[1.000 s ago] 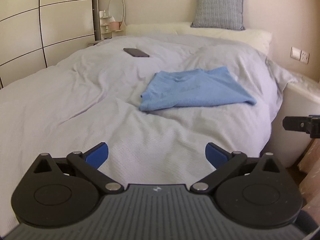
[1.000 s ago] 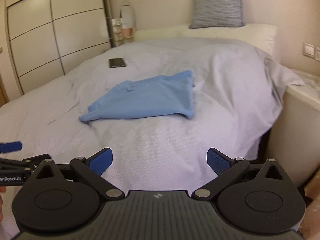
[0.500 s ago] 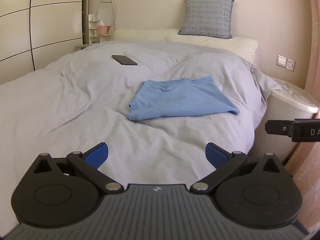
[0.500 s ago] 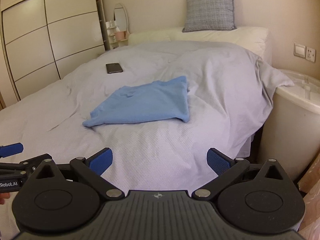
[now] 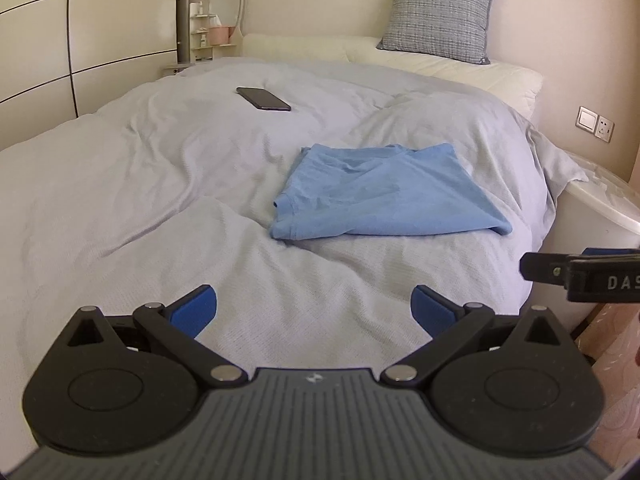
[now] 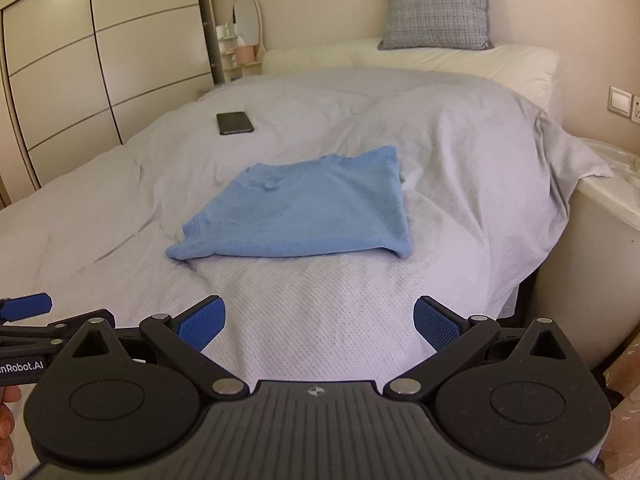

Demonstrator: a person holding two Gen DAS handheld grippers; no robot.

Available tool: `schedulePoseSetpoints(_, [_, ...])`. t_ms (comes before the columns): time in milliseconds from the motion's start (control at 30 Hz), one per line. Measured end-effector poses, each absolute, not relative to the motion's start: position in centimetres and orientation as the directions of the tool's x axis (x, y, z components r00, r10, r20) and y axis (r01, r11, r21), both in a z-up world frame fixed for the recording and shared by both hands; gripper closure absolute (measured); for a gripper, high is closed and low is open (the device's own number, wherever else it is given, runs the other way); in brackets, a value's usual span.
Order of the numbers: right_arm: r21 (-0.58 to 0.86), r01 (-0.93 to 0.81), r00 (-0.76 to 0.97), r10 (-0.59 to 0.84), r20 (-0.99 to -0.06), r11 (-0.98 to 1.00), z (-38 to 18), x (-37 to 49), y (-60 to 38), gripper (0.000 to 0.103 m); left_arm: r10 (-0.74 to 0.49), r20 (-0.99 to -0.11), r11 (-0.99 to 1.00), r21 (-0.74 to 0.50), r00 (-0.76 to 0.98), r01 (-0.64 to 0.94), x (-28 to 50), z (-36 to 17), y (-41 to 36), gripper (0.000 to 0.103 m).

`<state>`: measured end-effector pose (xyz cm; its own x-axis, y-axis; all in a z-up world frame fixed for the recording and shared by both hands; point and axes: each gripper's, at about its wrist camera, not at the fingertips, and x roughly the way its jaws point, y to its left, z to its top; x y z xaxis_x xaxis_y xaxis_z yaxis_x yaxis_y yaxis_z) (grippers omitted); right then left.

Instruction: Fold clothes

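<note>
A light blue garment (image 5: 384,194) lies folded into a rough rectangle on the grey bedspread (image 5: 160,184); it also shows in the right wrist view (image 6: 304,210). My left gripper (image 5: 314,308) is open and empty, held above the near part of the bed, well short of the garment. My right gripper (image 6: 318,322) is open and empty too, at a similar distance from it. The right gripper's tip shows at the right edge of the left wrist view (image 5: 580,276). The left gripper's tip shows at the left edge of the right wrist view (image 6: 28,306).
A black phone (image 5: 263,99) lies on the bedspread beyond the garment. A grey cushion (image 5: 438,16) leans on the wall over cream pillows (image 5: 460,70). A white rounded container (image 6: 600,240) stands right of the bed. Wardrobe doors (image 6: 100,60) line the left.
Both grippers have drawn back and lifted a little from the bed, and the views have turned slightly. The garment has not moved. Both stay open.
</note>
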<state>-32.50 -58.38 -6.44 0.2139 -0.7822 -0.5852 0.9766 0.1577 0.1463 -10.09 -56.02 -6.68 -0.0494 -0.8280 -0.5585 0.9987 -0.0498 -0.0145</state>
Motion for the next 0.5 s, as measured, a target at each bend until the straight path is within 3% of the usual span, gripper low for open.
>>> schedulePoseSetpoints(333, [0.197,0.971,0.228,-0.746,-0.625,0.132,-7.1,-33.1,-59.3,0.0,-0.834,-0.552,-0.033,0.074,0.013,0.997,-11.8,-6.9,-56.5,0.001])
schedulePoseSetpoints(500, [0.198,0.972,0.226,-0.745,-0.627,0.128,-7.0,-33.3,-59.2,0.0,-0.823,-0.568,-0.02,0.058,0.016,0.998,-11.6,-6.9,-56.5,0.001])
